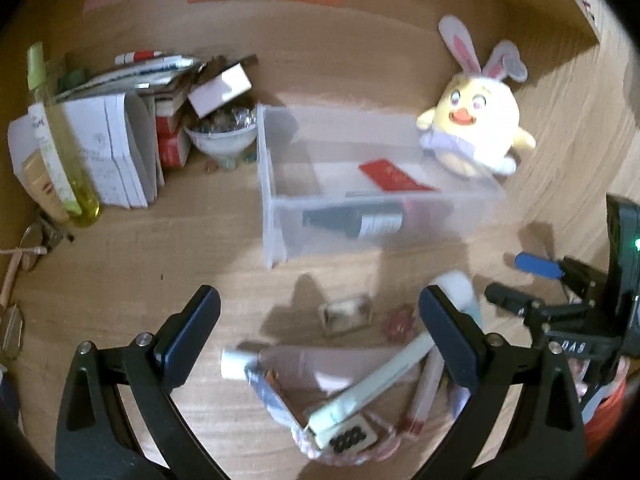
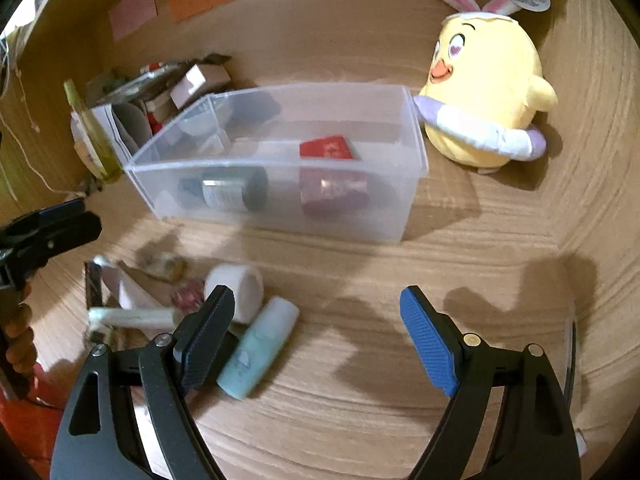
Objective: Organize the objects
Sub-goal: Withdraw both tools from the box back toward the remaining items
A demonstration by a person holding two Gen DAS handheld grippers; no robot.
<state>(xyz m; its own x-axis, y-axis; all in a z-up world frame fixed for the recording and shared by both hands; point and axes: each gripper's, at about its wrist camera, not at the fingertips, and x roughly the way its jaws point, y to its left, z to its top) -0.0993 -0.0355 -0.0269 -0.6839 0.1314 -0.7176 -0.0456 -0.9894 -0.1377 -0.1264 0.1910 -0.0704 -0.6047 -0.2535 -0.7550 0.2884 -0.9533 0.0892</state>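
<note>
My left gripper (image 1: pixel 320 312) has its two dark fingers wide apart, with nothing in them. It hangs over a little heap of small things on the brown wooden table (image 1: pixel 140 248). In the heap I see a long white box with a black end (image 1: pixel 360 404) lying tilted on top of a pale pink tube with a white cap (image 1: pixel 280 362). A small red candy (image 1: pixel 398 320) and a little tan wrapped thing (image 1: pixel 346 312) lie just past them.

My right gripper (image 2: pixel 316 312) has its blue fingers wide apart too, and it holds nothing. Just beside its left finger lies a light blue bottle with a white cap (image 2: pixel 258 354). A white round roll (image 2: pixel 236 286) sits touching the top of that bottle.

Farther back stands a clear plastic bin (image 2: pixel 412 128). Inside it lie a dark bottle with a white label (image 2: pixel 228 194), a dark red jar (image 2: pixel 334 194) and a flat red card (image 2: pixel 328 148). A yellow plush chick with bunny ears (image 2: pixel 484 84) sits just beside the bin's right end. Papers and boxes (image 1: pixel 116 152) are piled well off to the left.
</note>
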